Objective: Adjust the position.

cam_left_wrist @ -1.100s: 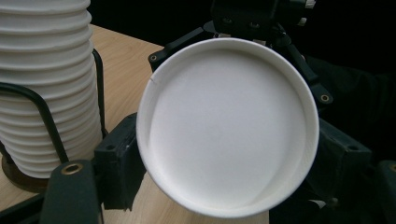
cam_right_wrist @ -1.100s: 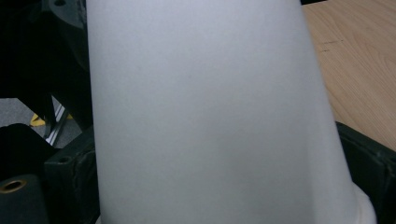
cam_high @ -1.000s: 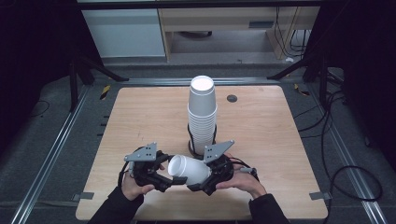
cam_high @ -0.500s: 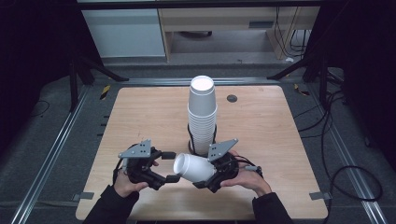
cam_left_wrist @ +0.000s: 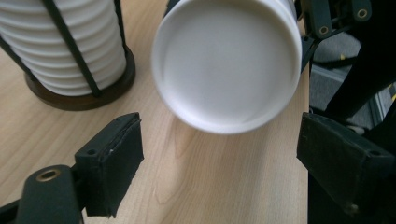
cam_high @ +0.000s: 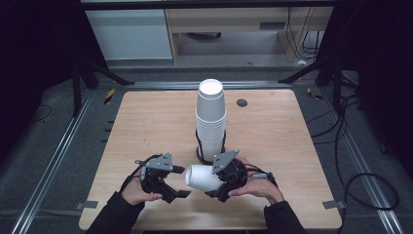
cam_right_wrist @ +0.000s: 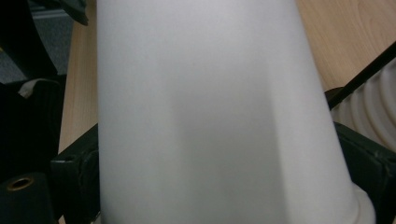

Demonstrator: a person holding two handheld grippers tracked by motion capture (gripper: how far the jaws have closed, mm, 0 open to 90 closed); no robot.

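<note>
Gripping a white paper cup (cam_high: 202, 177) sideways near the 6 o'clock edge of the pale wooden table (cam_high: 146, 122), the right gripper (cam_high: 220, 187) clamps its sides; the cup's base faces the left gripper (cam_high: 178, 181), jaws spread wide at 9 o'clock. Behind, a tall stack of white cups (cam_high: 211, 119) stands in a black wire holder (cam_high: 211, 151) at centre; grey floor (cam_high: 44, 161) and metal rails (cam_high: 48, 168) surround the table.

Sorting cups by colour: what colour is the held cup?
White all over, the cup shows best in the left gripper view.

plain white cup (cam_high: 200, 176), white stack of cups (cam_high: 211, 117), black tools, light wood-grain table (cam_high: 151, 122)
</note>
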